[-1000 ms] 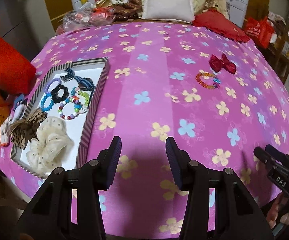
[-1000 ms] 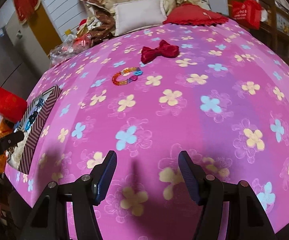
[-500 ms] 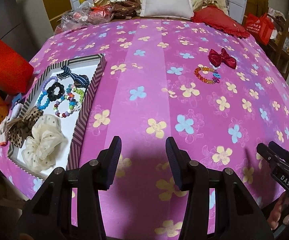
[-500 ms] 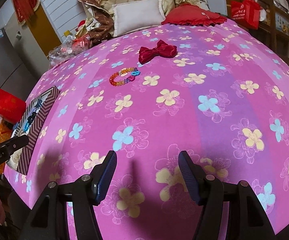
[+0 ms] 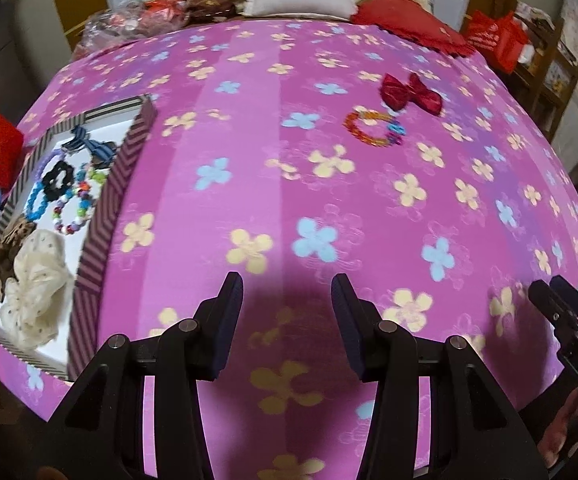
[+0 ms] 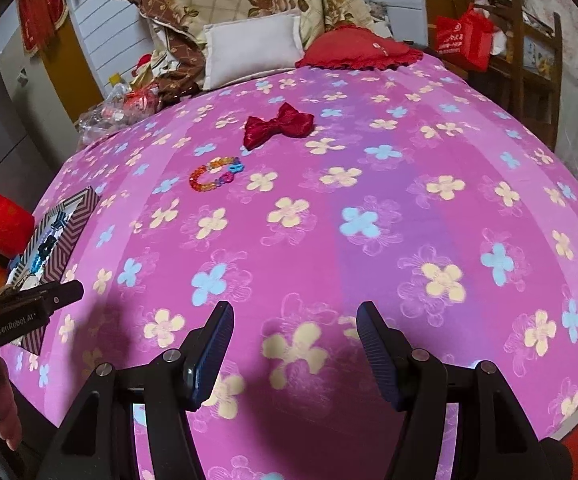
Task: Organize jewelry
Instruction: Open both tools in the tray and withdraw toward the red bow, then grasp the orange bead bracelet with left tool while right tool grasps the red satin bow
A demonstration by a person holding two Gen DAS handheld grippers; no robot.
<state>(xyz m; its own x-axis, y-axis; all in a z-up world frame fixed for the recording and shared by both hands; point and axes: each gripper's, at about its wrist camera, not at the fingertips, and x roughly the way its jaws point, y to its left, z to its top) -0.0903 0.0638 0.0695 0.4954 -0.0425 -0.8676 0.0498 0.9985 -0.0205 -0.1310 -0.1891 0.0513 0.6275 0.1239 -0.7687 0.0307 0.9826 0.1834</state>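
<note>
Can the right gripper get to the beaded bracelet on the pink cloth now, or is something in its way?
Probably yes. The right gripper is open, and only bare flowered cloth lies between it and the beaded bracelet. The red bow sits beyond, apart.

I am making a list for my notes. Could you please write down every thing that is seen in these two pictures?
bead bracelet: 1, orange-red with blue and pink, loose on bedspread
bow: 1, dark red, just beyond that bracelet
striped box: 1, brown-striped wall, white floor, left bed edge
bead bracelets in box: several, blue and mixed colours
scrunchies: cream, leopard, black, all in box
striped bow: 1, blue, box far end
bedspread: pink, flowered
pillow: 1, white, bed head
red cushion: 1, beside pillow
left gripper: black, open, empty
right gripper: black, open, empty
</note>
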